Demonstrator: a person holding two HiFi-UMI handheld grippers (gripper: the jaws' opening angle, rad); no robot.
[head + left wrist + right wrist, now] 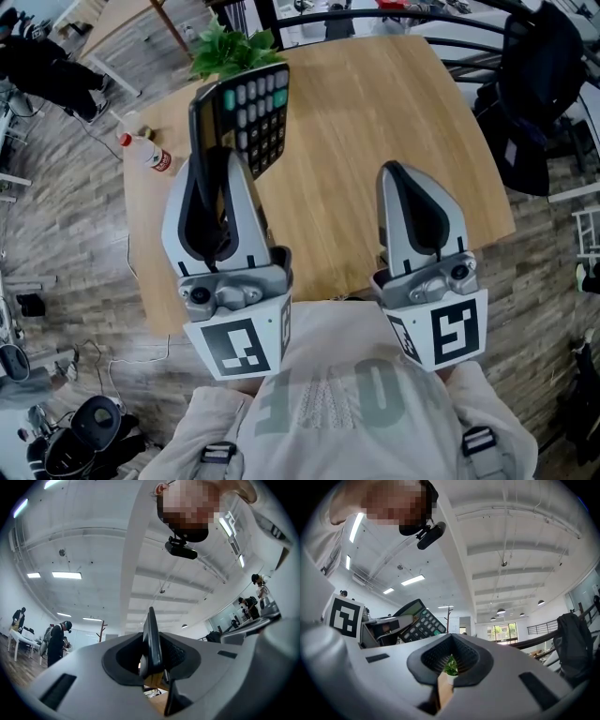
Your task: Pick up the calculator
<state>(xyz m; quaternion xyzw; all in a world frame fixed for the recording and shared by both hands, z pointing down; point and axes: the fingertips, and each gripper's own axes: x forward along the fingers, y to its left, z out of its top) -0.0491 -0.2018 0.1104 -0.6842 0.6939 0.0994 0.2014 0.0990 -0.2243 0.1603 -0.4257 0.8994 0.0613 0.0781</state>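
- Left tongs [214,161], by the person's chest, clamp the calculator [253,117] edge-on, holding it tilted above the table [375,122].
- Right tongs [394,171] sit closed together, nothing between them.
- One calculator, one potted plant [230,47], one bottle [145,153], two tongs.
- Bottle's red label is too small to read.

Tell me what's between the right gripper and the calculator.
Nothing: the head view shows only bare table between the right gripper and the calculator.

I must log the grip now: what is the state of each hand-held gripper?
Left hand-held gripper: closed on the calculator.
Right hand-held gripper: closed, holding nothing.
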